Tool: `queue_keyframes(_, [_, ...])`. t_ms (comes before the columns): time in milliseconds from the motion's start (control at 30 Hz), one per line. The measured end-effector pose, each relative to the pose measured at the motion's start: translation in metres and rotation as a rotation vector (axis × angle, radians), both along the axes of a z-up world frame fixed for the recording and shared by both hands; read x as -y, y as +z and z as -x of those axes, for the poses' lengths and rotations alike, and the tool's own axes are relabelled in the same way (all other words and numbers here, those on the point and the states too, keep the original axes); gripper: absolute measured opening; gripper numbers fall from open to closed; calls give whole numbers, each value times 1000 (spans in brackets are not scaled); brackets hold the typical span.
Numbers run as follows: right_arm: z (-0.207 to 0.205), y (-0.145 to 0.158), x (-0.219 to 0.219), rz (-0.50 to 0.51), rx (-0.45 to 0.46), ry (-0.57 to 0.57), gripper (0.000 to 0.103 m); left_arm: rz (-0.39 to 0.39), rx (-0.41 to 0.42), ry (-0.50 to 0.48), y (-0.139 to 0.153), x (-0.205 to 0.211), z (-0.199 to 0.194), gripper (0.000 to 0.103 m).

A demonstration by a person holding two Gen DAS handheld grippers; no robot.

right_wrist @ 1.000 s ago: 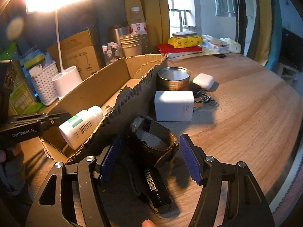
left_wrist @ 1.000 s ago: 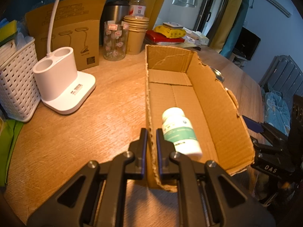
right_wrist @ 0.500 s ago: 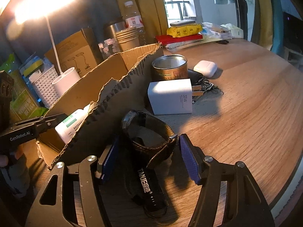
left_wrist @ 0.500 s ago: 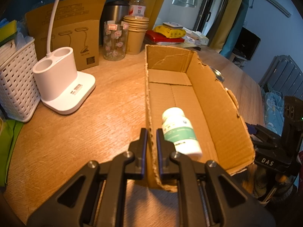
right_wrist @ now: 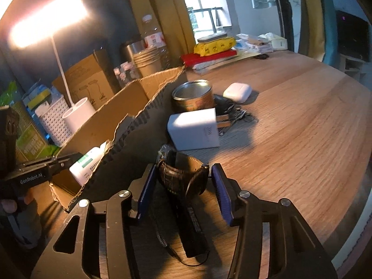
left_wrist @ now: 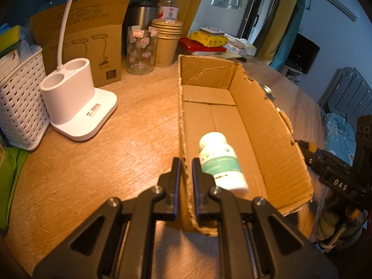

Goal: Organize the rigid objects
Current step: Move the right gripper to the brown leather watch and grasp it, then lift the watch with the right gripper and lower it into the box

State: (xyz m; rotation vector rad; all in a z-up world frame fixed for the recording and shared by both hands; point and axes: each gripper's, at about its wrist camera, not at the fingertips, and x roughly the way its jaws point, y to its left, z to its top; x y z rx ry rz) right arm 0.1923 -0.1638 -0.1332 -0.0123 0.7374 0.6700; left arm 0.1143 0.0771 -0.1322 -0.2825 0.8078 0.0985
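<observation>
Brown leather-strap watch sits between the closing right gripper; left gripper pinches the torn cardboard box wall. Next: lift it in, I'd guess.

One cardboard box holds one white pill bottle. Beside it on the table are one wristwatch, one white charger, one tin can and one earbud case.
</observation>
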Motion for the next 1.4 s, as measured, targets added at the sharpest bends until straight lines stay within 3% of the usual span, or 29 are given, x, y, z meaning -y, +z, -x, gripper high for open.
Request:
queue_keyframes(367, [2,14,20,-42,43,-67,44,-1,0,1,0,-1,0,10])
queue_keyframes(767, [7,42,20,-63,111,-68,43,-12,2,1,1,-2,-1,10])
queue_keyframes(1133, [24,78,-3,-87,188,4,43,-19,4,4,2,-1,0,10])
queue_keyframes(1400, [36,87,-38,-70,205,106,43,-19,5,4,2,-1,0,10])
